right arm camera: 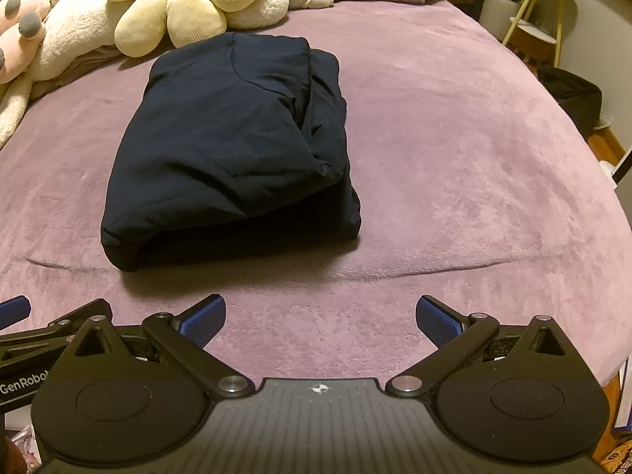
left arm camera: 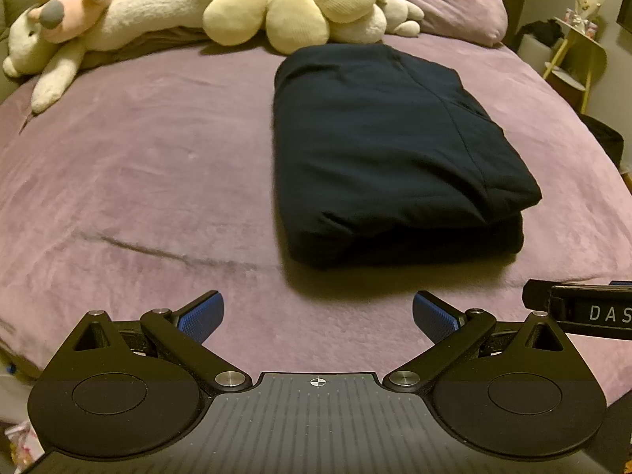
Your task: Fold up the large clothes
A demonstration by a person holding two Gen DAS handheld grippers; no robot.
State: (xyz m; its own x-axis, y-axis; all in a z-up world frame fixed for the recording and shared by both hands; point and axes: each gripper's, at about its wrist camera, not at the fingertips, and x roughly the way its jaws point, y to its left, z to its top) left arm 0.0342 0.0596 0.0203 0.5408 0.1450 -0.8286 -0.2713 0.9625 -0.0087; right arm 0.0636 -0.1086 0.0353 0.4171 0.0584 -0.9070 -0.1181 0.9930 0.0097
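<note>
A dark navy garment (left arm camera: 387, 150) lies folded into a thick rectangular bundle on the purple bed cover (left arm camera: 138, 166); it also shows in the right wrist view (right arm camera: 233, 146). My left gripper (left arm camera: 318, 318) is open and empty, held back from the bundle's near edge. My right gripper (right arm camera: 320, 320) is open and empty, near the bundle's front right corner but clear of it. The right gripper's body (left arm camera: 584, 308) shows at the right edge of the left wrist view, and the left gripper's body (right arm camera: 35, 339) shows at the left edge of the right wrist view.
Plush toys lie along the head of the bed: a cream flower cushion (left arm camera: 292, 0) and a white and pink animal (left arm camera: 79, 19). A purple pillow (left arm camera: 446, 4) is at the back right. A yellow side table (left arm camera: 576, 55) and a dark bag (right arm camera: 568, 94) stand beside the bed.
</note>
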